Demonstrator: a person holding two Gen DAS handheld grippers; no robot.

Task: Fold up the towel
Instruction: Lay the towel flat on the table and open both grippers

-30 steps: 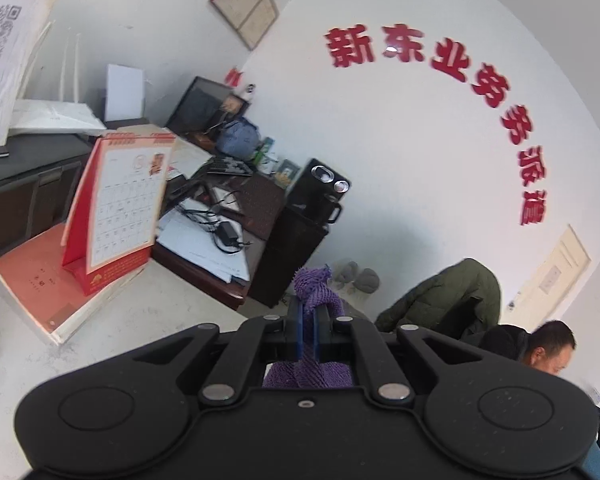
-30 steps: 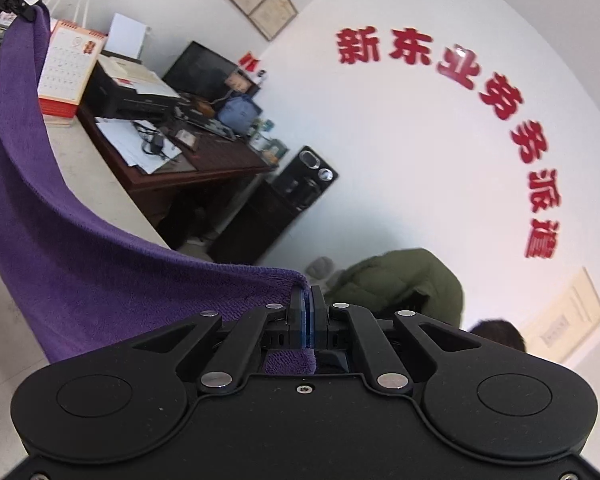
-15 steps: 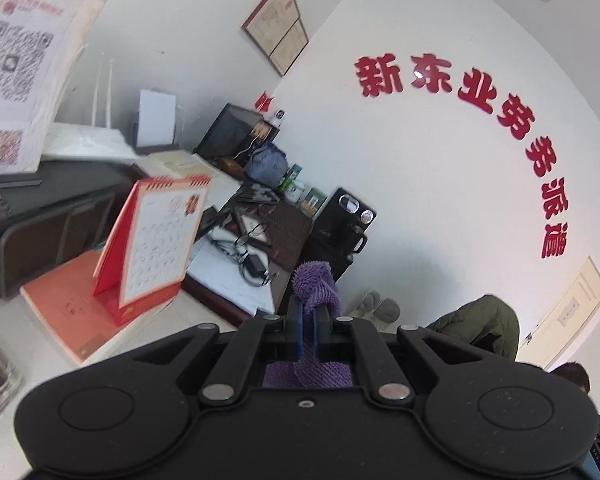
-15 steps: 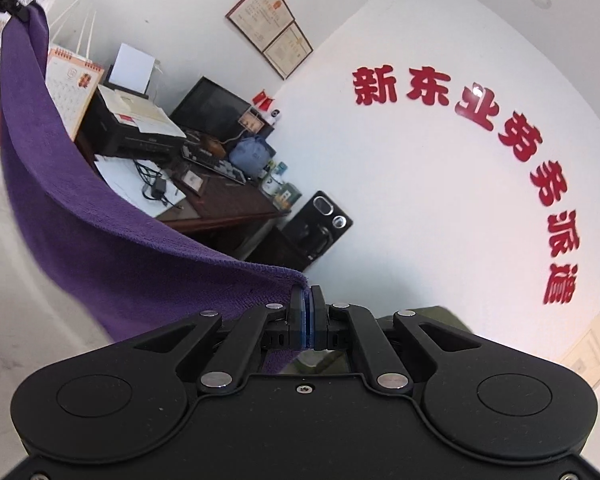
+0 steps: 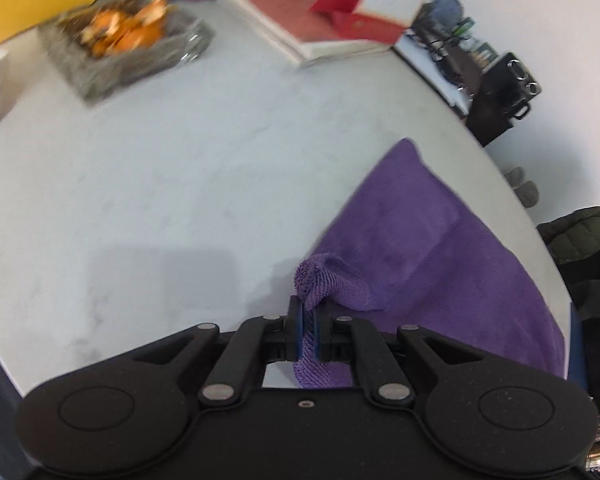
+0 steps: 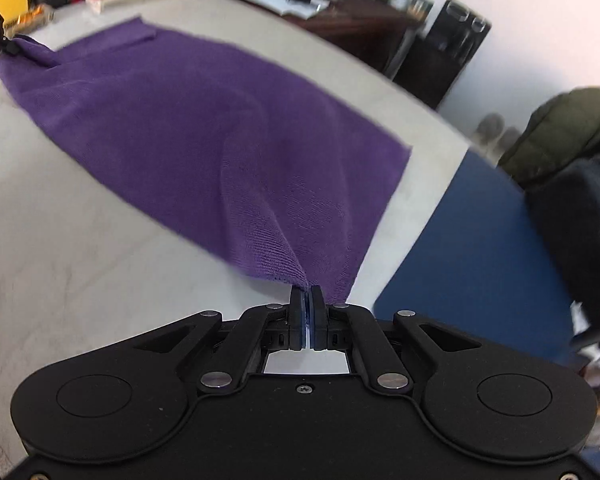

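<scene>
Two corners of a purple terry-cloth towel pinched, one in the clenched left gripper, one in the clenched right gripper; rest spread on the pale grey tabletop. Only from the left wrist: blurred grey tray of orange fruit. Only from the right: blue mat beside the towel's edge.

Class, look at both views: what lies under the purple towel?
The purple towel lies spread on the pale table, both grippers pinching its near corners. Bare tabletop shows all around it; whatever might sit beneath the cloth is covered.
</scene>
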